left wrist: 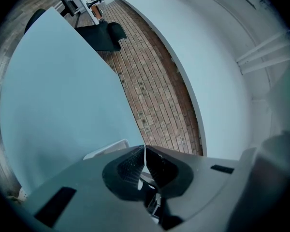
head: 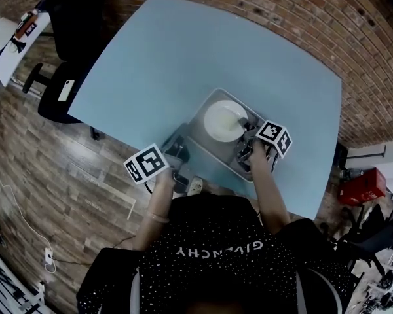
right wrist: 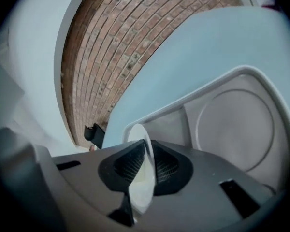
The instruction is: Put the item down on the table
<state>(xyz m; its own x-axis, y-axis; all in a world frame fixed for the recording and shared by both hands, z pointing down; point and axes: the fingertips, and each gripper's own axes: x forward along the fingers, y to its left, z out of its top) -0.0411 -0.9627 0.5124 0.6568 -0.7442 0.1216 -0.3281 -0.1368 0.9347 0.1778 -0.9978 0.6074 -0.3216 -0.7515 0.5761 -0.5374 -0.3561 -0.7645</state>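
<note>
Grips the white plate (right wrist: 137, 135) by its rim in the right gripper (right wrist: 146, 153), over the grey tray (right wrist: 242, 73), likely for carrying onto the table (right wrist: 208, 37). Holds the left gripper (left wrist: 145, 154) closed, empty, clear beside the tray.

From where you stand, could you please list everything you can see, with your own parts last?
table: one, light blue, fills the middle of the head view
tray: one, grey, on the table near its front edge
plate: one, white, over the tray, pinched by its rim
office chair: one, black, beyond the table's left corner
box: one, red, right of the table
left tool: one, grey with a marker cube, at the tray's left corner, shut on a thin pale edge, apparently the tray's rim
right tool: one, grey with a marker cube, shut on the plate
person: one, black spotted top, bottom of the head view
</note>
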